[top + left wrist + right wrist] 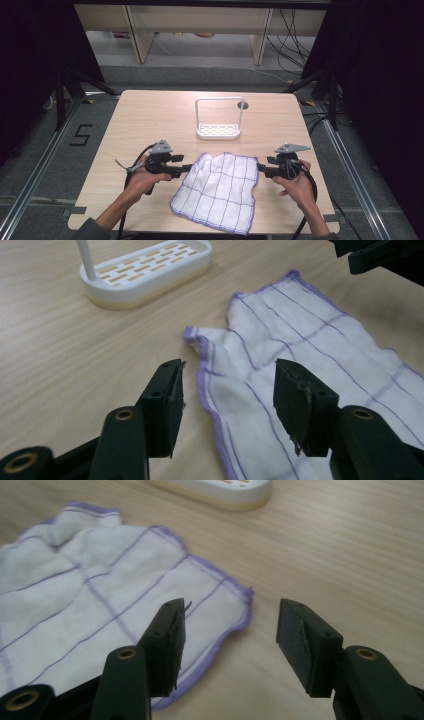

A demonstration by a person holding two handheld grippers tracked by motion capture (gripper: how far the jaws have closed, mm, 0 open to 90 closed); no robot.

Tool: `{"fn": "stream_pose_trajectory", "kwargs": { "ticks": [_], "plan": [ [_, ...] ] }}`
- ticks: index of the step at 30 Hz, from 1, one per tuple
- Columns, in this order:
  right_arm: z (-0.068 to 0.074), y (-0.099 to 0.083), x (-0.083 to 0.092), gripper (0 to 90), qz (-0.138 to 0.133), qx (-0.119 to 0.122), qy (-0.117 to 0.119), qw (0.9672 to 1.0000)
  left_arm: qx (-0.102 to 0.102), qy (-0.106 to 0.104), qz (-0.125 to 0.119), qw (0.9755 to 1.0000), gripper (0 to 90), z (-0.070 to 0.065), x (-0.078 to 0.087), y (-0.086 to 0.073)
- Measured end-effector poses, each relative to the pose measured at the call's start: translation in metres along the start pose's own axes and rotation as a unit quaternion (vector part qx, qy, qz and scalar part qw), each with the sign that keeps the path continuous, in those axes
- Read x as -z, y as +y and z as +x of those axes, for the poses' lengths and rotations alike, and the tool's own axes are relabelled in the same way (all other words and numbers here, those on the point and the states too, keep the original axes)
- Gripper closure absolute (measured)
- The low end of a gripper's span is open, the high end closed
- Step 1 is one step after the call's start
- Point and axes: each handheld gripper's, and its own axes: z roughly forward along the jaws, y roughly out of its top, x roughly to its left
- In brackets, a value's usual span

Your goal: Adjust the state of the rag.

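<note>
A single marking is showing on the grey floor left of the table: black tape strips appearing to form the numeral "5". No other text is appearing legibly.

Soft woven cloth, matt wooden table, smooth plastic rack.

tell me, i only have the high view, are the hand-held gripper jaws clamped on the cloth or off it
Observer: Off it. The left hand-held gripper has open jaws over the cloth edge, nothing pinched.
Operator: and the right one
Observer: The right hand-held gripper is open too; one jaw hangs over the cloth's purple hem, the other over bare table.
Operator: is the rack base solid
Observer: No, the white rack has a slotted base.
</note>
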Motion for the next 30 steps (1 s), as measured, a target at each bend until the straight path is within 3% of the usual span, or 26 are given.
{"fn": "stream_pose_trajectory", "kwargs": {
  "ticks": [2, 4, 5, 7, 8, 10, 11, 12, 13, 14, 15, 16, 17, 18, 20, 21, 23, 24, 26, 30],
  "plan": [
    [-0.004, 0.005, -0.010, 46.2, 0.015, -0.018, -0.013, 0.9996, 0.009, -0.001, 0.011, 0.9999, 44.7, 0.006, -0.012, 0.008],
    [-0.007, 0.010, -0.022, 46.5, 0.029, -0.026, -0.015, 0.9991, 0.016, 0.015, 0.012, 0.9997, 45.0, 0.010, -0.023, 0.014],
    [-0.009, 0.011, -0.028, 46.5, 0.020, -0.009, -0.017, 0.9996, 0.021, 0.016, 0.013, 0.9996, 46.4, 0.012, -0.028, 0.017],
    [-0.006, 0.015, -0.036, 46.7, 0.032, -0.019, -0.017, 0.9992, 0.019, 0.024, 0.014, 0.9994, 51.4, 0.015, -0.035, 0.022],
    [-0.006, 0.016, -0.037, 46.8, 0.037, -0.017, -0.019, 0.9990, 0.019, 0.033, 0.022, 0.9990, 51.8, 0.018, -0.040, 0.025],
    [-0.006, 0.019, -0.044, 46.8, 0.045, -0.004, -0.026, 0.9987, 0.019, 0.030, 0.044, 0.9984, 52.4, 0.021, -0.046, 0.028],
    [-0.006, 0.020, -0.046, 47.4, 0.047, -0.005, -0.027, 0.9985, 0.028, 0.032, 0.044, 0.9981, 52.0, 0.020, -0.051, 0.029],
    [-0.006, 0.021, -0.047, 47.6, 0.052, -0.006, -0.028, 0.9982, 0.015, 0.036, 0.057, 0.9976, 51.8, 0.022, -0.053, 0.030],
    [-0.007, 0.022, -0.049, 47.6, 0.051, -0.005, -0.032, 0.9982, 0.016, 0.042, 0.060, 0.9972, 51.4, 0.022, -0.056, 0.032],
    [-0.006, 0.022, -0.050, 47.6, 0.058, -0.018, -0.028, 0.9978, 0.021, 0.037, 0.059, 0.9973, 51.2, 0.023, -0.059, 0.032],
    [-0.006, 0.022, -0.051, 47.6, 0.060, -0.016, -0.029, 0.9976, 0.025, 0.036, 0.059, 0.9973, 51.1, 0.022, -0.063, 0.033],
    [-0.007, 0.021, -0.055, 47.6, 0.053, -0.014, -0.035, 0.9979, 0.022, 0.037, 0.064, 0.9970, 51.1, 0.022, -0.067, 0.034],
    [-0.007, 0.022, -0.054, 47.6, 0.068, -0.013, -0.033, 0.9971, 0.021, 0.031, 0.072, 0.9967, 51.1, 0.022, -0.071, 0.035],
    [-0.009, 0.021, -0.055, 47.6, 0.065, -0.007, -0.035, 0.9973, 0.021, 0.027, 0.075, 0.9966, 51.2, 0.022, -0.076, 0.035],
    [-0.008, 0.021, -0.055, 47.5, 0.069, -0.022, -0.034, 0.9968, 0.017, 0.028, 0.087, 0.9957, 51.1, 0.020, -0.082, 0.034],
    [-0.008, 0.021, -0.056, 47.5, 0.061, -0.018, -0.034, 0.9974, 0.016, 0.027, 0.092, 0.9952, 51.2, 0.019, -0.085, 0.034],
    [-0.009, 0.021, -0.054, 47.5, 0.071, -0.024, -0.030, 0.9967, 0.008, 0.025, 0.099, 0.9947, 51.4, 0.018, -0.091, 0.033],
    [-0.008, 0.020, -0.056, 47.6, 0.063, -0.026, -0.031, 0.9972, 0.005, 0.026, 0.104, 0.9942, 52.7, 0.017, -0.092, 0.032],
    [-0.009, 0.020, -0.055, 48.6, 0.075, -0.022, -0.030, 0.9965, -0.009, 0.024, 0.113, 0.9932, 58.7, 0.016, -0.095, 0.031],
    [-0.009, 0.019, -0.058, 51.6, 0.079, -0.016, -0.026, 0.9964, -0.018, 0.022, 0.103, 0.9942, 82.2, 0.015, -0.099, 0.029]
  ]
}}
